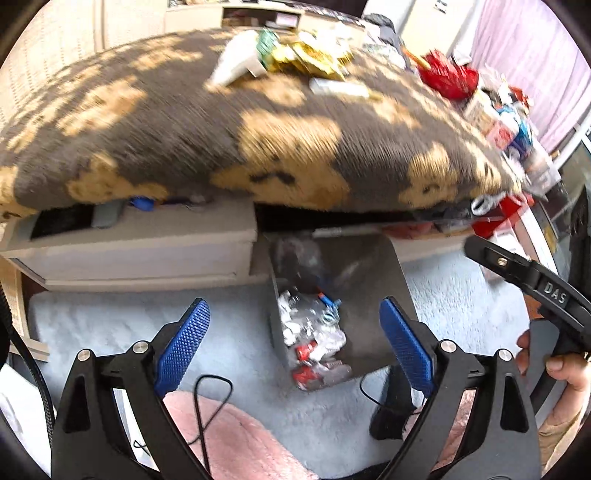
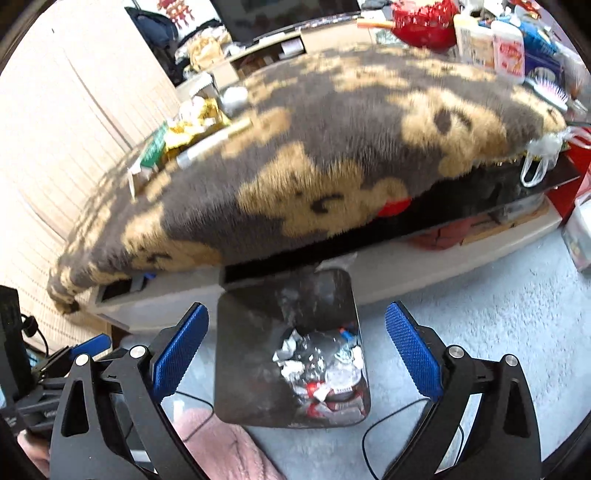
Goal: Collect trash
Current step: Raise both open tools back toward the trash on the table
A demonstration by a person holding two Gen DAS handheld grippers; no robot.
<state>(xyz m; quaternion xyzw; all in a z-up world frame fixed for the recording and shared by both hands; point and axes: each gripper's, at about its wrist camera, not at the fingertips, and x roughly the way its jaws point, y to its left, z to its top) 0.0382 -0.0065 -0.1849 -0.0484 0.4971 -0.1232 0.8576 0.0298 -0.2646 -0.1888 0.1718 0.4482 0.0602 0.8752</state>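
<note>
A dark grey trash bin (image 1: 373, 295) stands on the pale blue rug below the table edge; it also shows in the right wrist view (image 2: 251, 350). Crumpled wrappers and plastic (image 1: 314, 339) lie inside it, seen too in the right wrist view (image 2: 321, 373). Trash lies on the brown bear-patterned blanket: gold wrappers (image 1: 314, 55), a green packet (image 2: 153, 147), a white tube (image 1: 338, 86). My left gripper (image 1: 295, 343) is open and empty above the bin. My right gripper (image 2: 297, 350) is open and empty over the bin.
The blanket (image 1: 221, 129) covers a low table with a grey drawer unit (image 1: 140, 243) under it. A red basket (image 2: 424, 22), bottles and clutter crowd the table's far right. A pink cloth (image 1: 229, 435) and a black cable lie near me.
</note>
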